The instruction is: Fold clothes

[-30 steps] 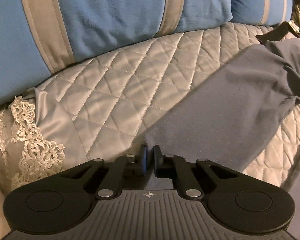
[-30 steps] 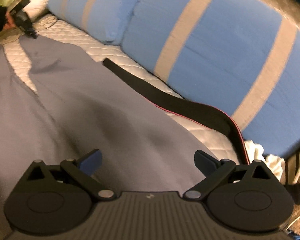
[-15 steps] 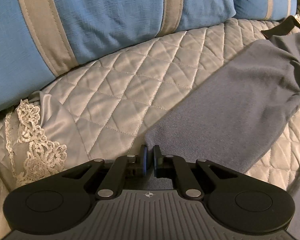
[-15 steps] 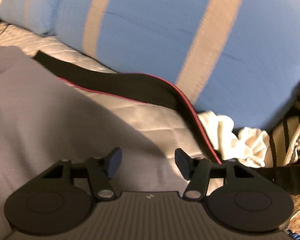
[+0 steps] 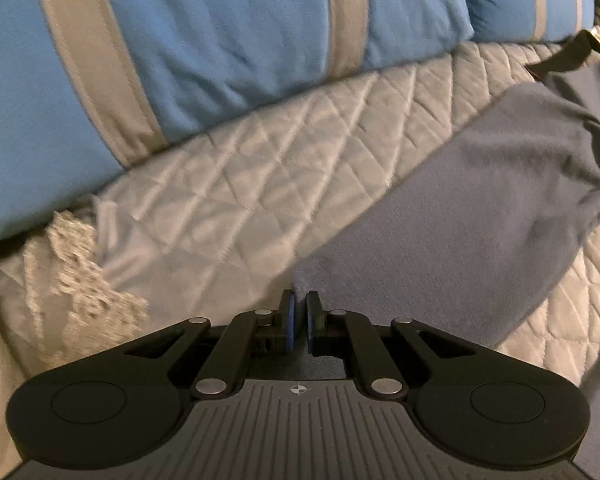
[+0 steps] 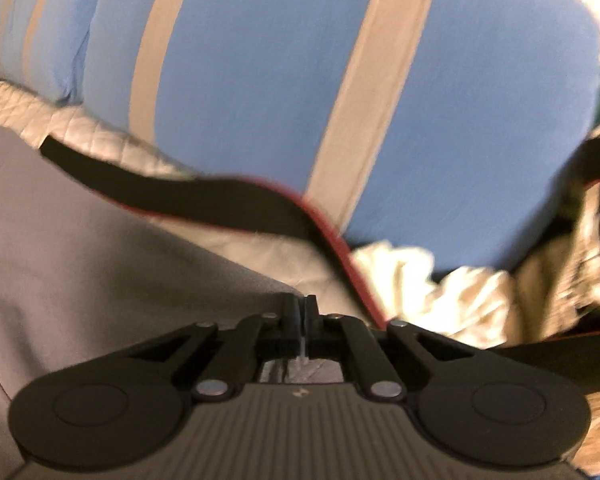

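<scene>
1. Lying flat on the quilted cover, the grey garment stretched from the left tongs away to the right, one long part of it running toward the far corner.
2. The left tongs were pinched nearly shut on the garment's near edge, the grey cloth bunched up between their blue pads.
3. The right tongs were shut at the corner of the same grey garment; a thin pale sliver showed between the pads, but blur made it hard to say whether cloth was caught there.
4. Behind the cover stood blue cushions with tan stripes, pressed against its back edge.
5. A black strap with a red edge lay on the cover just beyond the garment and curved down beside the right tongs.
6. A piece of pale lace trim lay at the left end of the cover, well apart from the garment.
7. Crumpled white cloth sat beyond the strap, under the nearest cushion.
</scene>
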